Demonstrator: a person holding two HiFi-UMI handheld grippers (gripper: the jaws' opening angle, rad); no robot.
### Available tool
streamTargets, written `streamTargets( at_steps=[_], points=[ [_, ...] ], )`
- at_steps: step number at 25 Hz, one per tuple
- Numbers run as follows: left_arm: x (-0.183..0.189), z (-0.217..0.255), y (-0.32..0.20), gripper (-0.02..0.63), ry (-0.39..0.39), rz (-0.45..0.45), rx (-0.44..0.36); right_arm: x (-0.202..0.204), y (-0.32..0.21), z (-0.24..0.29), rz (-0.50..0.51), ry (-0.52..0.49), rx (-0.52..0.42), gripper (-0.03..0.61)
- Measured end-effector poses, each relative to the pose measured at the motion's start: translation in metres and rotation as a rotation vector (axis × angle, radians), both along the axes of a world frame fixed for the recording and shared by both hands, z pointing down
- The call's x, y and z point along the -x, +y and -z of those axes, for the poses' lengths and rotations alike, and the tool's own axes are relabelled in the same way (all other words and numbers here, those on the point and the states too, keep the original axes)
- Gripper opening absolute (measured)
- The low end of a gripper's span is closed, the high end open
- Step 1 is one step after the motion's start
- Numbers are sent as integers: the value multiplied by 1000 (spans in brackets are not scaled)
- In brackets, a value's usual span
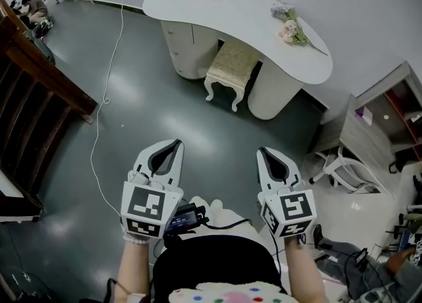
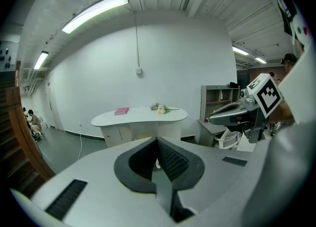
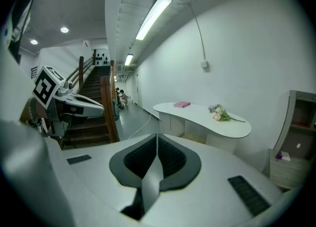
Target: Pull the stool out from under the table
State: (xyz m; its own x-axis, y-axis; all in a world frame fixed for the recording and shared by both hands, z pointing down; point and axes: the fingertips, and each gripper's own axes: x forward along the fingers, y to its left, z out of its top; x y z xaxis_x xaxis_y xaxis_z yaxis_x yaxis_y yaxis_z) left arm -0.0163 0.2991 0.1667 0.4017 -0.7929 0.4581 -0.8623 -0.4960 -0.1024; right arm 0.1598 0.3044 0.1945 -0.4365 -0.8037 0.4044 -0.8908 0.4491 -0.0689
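Cream-cushioned stool with white curved legs is seen parked under the white kidney-shaped table. Its far half is tucked between the two pedestals and its front legs poke out onto the grey floor. So nothing of the pull can be counted as done yet, by the look of it.

The left gripper and right gripper are held side by side low in the head view, well apart from the stool. Both have their jaws pressed together on nothing. Left to do, as judged: the gap has to be closed, the jaws opened, a leg or the seat edge gripped, and the stool dragged clear.

Only given properly by the head view: the stool itself, plus a white cable trailing over the floor. In both gripper views the stool is mostly blocked by the gripper's own body, so little more than the tabletop with its pink book and bunch of flowers is shown. The closed pads are read best there, though. A wooden staircase is shown running upward best in the right gripper view.
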Motion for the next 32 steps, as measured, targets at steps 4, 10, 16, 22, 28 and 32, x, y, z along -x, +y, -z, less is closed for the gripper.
streamTargets(
  at_steps=[4, 10, 16, 22, 28, 32],
  points=[
    [-2, 4, 2, 17, 0, 25, -18, -6, -2, 2, 21, 4, -17, 37],
    [4, 5, -5, 17, -3, 45, -37, -4, -11, 1, 29, 8, -32, 37],
    [7, 3, -30, 17, 3, 24, -50, -1, -29, -2, 9, 14, -37, 37],
    [21, -4, -69, 17, 10, -24, -35, 10, -62, -4, -40, 25, -32, 37],
    [43, -11, -123, 17, 19, -78, -12, 33, -100, -11, -75, 56, -5, 37],
    [56, -13, -159, 17, 20, -114, 5, 47, -129, -9, -113, 65, 9, 37]
  ],
)
